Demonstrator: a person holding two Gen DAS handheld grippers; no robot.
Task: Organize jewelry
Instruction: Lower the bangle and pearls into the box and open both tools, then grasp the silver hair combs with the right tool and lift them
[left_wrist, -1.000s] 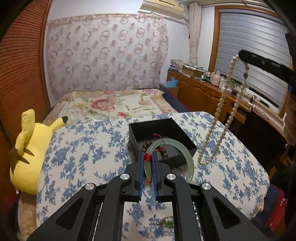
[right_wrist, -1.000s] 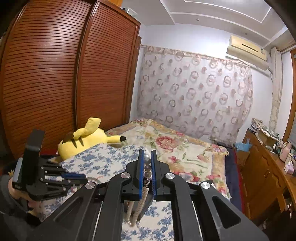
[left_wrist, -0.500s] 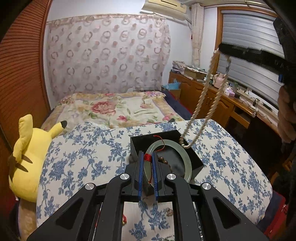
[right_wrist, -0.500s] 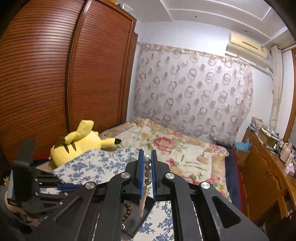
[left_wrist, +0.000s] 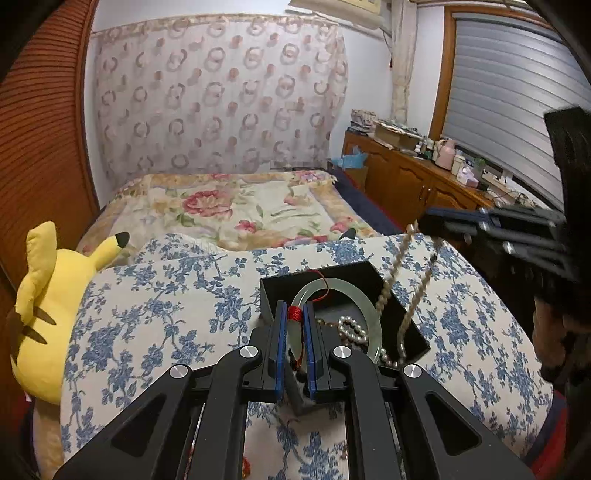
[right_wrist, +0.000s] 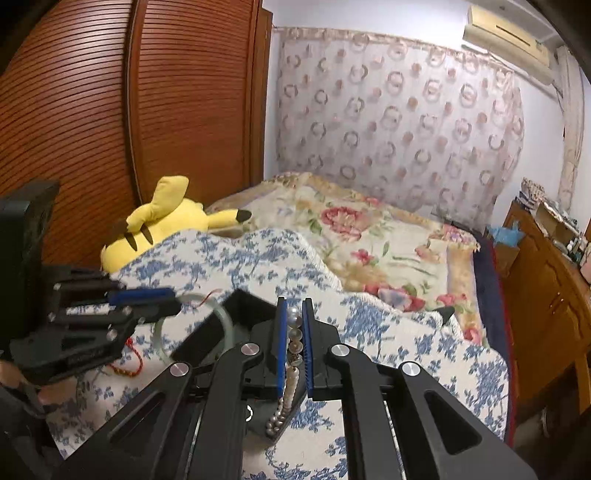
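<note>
I have both tools busy over the black box (left_wrist: 400, 325), which sits on the blue-flowered cover (left_wrist: 155, 317) spread over the bed. My left tool (left_wrist: 294, 334) is clamped nearly shut on the pale green bangle (left_wrist: 369, 306), gripping it at the spot wrapped in red thread (left_wrist: 294, 313); the ring hangs over the open box, its far arc above the inside, not yet lying flat as far as I can tell. My right tool (right_wrist: 294, 345) is likewise closed almost fully, pinching the pearl necklace (right_wrist: 291, 373) between its blue pads. From the left view the strand drops from that tool in two lines down into the box, and a loop of pearls (left_wrist: 352, 330) already rests on the box floor.

By my judgement the work is well along but not finished: the necklace is partly fed in, with its upper length hanging from my right tool, and the bangle is over the box but not released. Dark beads may be in the box too, though I cannot make them out clearly here. A red cord (right_wrist: 129, 363) trails on the cover near the left tool. What remains, I think, is to lower and let go of both pieces, then check the cover for anything left out. The yellow plush toy (left_wrist: 51, 306) lies well apart.
</note>
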